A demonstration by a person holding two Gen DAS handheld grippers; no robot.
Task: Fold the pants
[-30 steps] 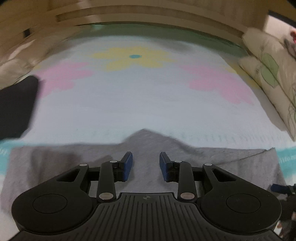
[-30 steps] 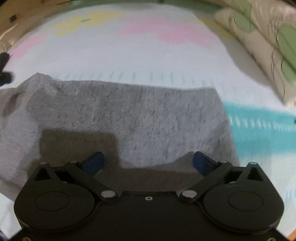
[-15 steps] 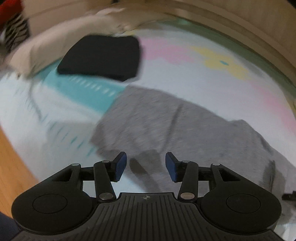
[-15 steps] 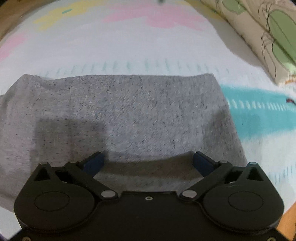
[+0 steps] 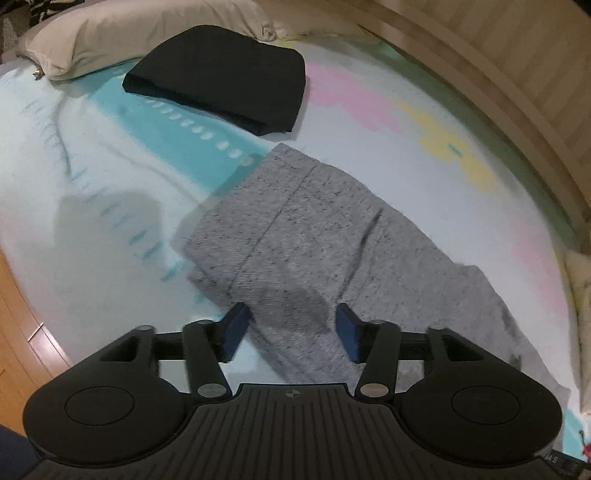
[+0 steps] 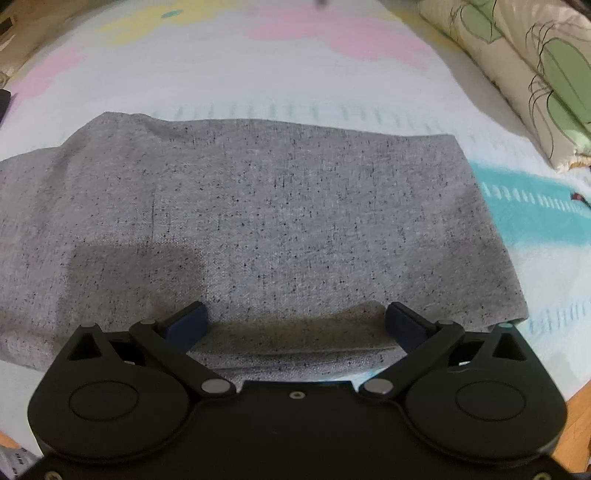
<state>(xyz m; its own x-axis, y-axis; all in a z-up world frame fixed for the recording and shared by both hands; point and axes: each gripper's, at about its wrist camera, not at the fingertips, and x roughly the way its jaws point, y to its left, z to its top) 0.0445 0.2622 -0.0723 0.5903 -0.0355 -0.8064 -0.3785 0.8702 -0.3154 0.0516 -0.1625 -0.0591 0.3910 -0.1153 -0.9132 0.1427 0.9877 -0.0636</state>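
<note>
Grey speckled pants (image 5: 314,236) lie flat on a flowered bedspread (image 5: 92,177), folded lengthwise. In the left wrist view my left gripper (image 5: 291,328) hovers over the near edge of the pants' left end, its jaws opening, cloth beneath them but not pinched. The right wrist view shows the pants (image 6: 277,206) filling the middle, their right end squared off. My right gripper (image 6: 295,321) stands wide open above the near hem, which bulges up between the blue pads without being pressed.
A folded black garment (image 5: 225,77) rests beyond the pants beside a beige pillow (image 5: 129,33). Cactus-print pillows (image 6: 535,74) line the right side. The wooden floor (image 5: 18,325) shows past the bed's near edge, and a wooden headboard (image 5: 498,66) curves behind.
The left gripper swung left and rolled, from facing the pants' middle to their left end, and its jaws widened. The right gripper shifted slightly toward the right end, still wide open.
</note>
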